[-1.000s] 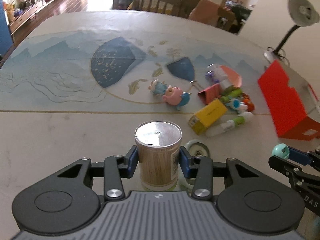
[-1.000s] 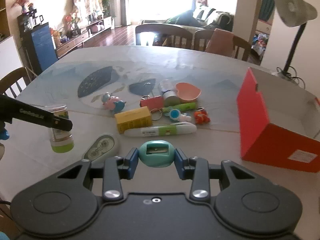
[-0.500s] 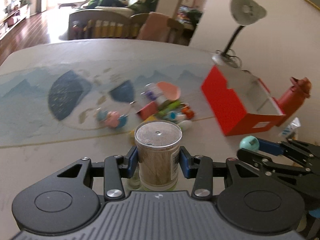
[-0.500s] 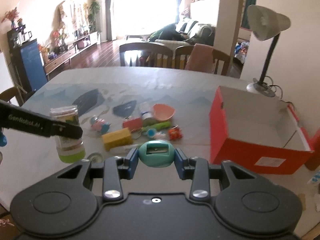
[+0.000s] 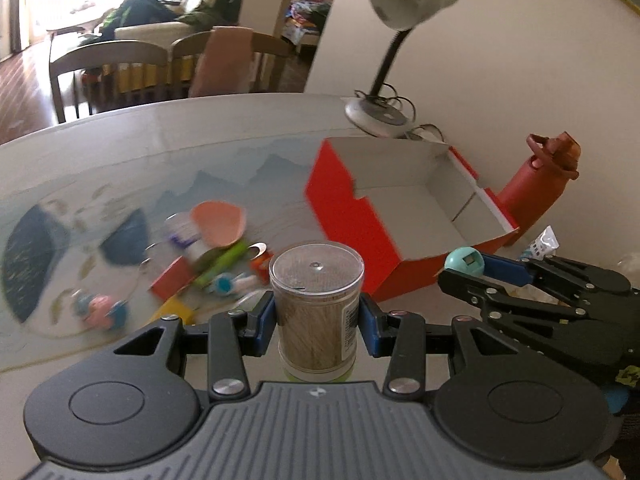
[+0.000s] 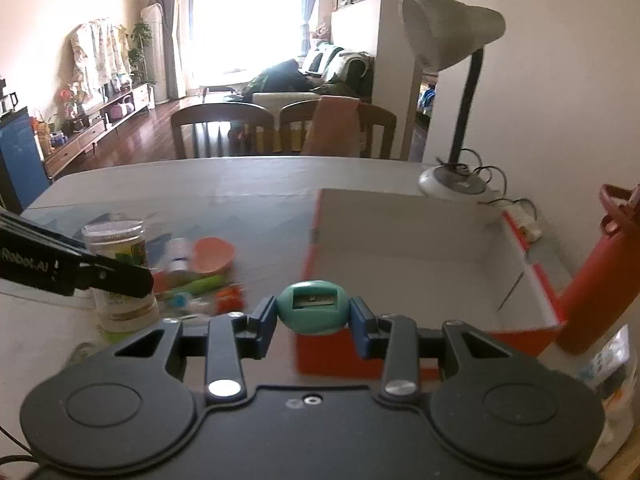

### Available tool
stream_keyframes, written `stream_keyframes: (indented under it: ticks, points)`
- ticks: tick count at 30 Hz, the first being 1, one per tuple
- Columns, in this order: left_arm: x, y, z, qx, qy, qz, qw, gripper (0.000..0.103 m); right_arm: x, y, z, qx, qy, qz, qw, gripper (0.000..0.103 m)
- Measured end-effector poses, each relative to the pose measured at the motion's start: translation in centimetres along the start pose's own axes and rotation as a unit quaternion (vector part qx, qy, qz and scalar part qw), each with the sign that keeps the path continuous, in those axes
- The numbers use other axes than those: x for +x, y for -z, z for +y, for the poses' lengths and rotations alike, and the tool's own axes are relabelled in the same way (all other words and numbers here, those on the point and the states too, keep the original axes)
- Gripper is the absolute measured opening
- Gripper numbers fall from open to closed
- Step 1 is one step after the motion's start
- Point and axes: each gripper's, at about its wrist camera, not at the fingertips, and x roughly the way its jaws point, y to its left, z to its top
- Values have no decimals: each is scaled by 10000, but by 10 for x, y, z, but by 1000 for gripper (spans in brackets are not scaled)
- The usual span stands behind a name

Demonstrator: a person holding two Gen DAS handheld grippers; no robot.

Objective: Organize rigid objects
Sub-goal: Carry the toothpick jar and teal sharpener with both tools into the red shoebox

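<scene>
My left gripper [image 5: 317, 320] is shut on a clear toothpick jar [image 5: 317, 312] with a clear lid, held upright above the table. The same jar [image 6: 120, 276] shows at the left of the right wrist view. My right gripper [image 6: 314, 316] is shut on a teal egg-shaped pencil sharpener [image 6: 313, 306]; that sharpener [image 5: 464, 261] also shows at the right in the left wrist view. An open red box [image 5: 352, 220] with a grey inside stands ahead, and the sharpener hangs near the front wall of this box [image 6: 320, 356].
Small items lie in a pile: a peach heart dish [image 5: 218, 224], a green pen [image 5: 222, 260], a red block [image 5: 170, 280], a yellow block [image 5: 172, 310], a pig figure [image 5: 100, 312]. A red bottle [image 5: 532, 188] and a desk lamp [image 5: 400, 40] stand behind the box.
Both grippers have risen and swung right with their loads. The red box has come from the far right to close in front, and the pile has slid to the left.
</scene>
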Motion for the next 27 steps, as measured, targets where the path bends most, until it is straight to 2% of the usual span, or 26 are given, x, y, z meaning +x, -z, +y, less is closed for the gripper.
stream_keyframes:
  ticks: [9,17,21,27]
  points:
    - [55,-57,-53,195,0,62,9998,42,42,-12,-66,31,135,135,9998,37]
    - [120,-100,-96,398,-64,410,9983,42,75,-9,-107,-35,191,492,9986,38]
    - [159,-106,-113,507,-135,696,9962,42,95,-2,-123,-91,281,737,9968,37]
    - [214,-103,-126,584,-270,1164,9911,42,116,3,-138,-136,180,1080,9939,37]
